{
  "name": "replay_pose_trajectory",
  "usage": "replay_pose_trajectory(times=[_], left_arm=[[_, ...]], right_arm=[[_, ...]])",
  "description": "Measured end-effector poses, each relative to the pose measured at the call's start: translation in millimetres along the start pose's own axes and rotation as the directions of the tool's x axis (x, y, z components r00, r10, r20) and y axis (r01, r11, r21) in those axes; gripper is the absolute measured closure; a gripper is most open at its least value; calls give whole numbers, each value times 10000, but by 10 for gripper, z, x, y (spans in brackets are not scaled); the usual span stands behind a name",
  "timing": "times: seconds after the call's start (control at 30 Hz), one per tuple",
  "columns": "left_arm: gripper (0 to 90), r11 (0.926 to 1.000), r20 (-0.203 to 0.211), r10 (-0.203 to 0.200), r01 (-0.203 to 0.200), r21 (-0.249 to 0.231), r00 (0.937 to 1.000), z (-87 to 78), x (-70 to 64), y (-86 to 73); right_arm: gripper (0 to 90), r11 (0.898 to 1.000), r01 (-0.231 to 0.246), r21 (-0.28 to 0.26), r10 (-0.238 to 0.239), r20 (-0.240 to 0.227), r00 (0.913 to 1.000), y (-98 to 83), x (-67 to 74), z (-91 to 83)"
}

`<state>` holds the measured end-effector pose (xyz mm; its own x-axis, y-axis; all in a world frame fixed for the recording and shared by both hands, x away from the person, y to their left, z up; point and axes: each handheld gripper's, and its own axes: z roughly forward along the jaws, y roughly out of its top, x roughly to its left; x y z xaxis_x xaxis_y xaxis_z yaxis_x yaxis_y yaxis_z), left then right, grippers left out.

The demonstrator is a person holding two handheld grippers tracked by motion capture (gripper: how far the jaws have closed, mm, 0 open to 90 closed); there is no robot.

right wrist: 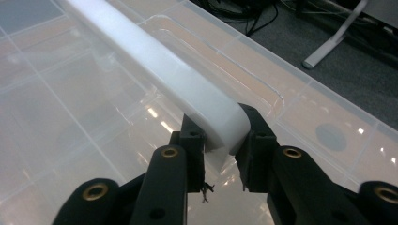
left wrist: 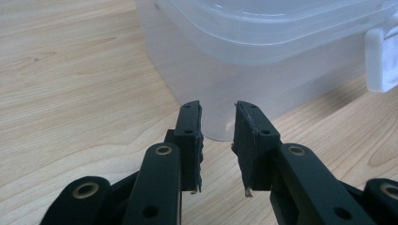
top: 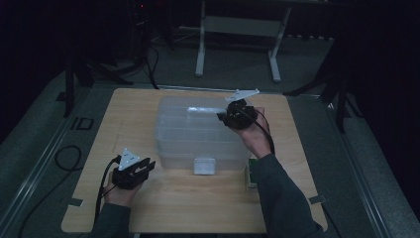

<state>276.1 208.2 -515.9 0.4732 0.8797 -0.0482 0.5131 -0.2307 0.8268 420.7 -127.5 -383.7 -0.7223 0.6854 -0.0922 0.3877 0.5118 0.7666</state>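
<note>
Bin [top: 193,130] x1: right gripper [right wrist: 220,145] pinching its handle [right wrist: 155,70], left gripper [left wrist: 218,136] spread.

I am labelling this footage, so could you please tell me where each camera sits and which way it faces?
High view: above the person's side, looking forward and down on the wooden table; both forearms, left tool, right tool.
Left gripper view: rides the left tool, facing the clear plastic box; open jaws.
Right gripper view: rides the right tool, over the box lid; jaws clamp its white handle.
All share the box.
</note>
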Motion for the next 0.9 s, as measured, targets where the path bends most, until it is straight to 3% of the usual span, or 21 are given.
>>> replay_pose_trajectory(times=[0.3, 0.67, 0.9], left_arm=[[719, 10000, 22, 5, -4, -31, 10000, -4, -4, 2], [721, 9999, 80, 164, -163, -38, 9998, -121, -59, -55], [720, 10000, 19, 67, -67, -23, 10000, -163, -56, -99]], right_arm=[[757, 9993, 363, 68, -362, -225, 9991, -17, 23, -41], [758, 9957, 921, -36, -922, -644, 9937, -75, 107, -124], [730, 9967, 805, 52, -800, -582, 9951, -66, 134, -130]])
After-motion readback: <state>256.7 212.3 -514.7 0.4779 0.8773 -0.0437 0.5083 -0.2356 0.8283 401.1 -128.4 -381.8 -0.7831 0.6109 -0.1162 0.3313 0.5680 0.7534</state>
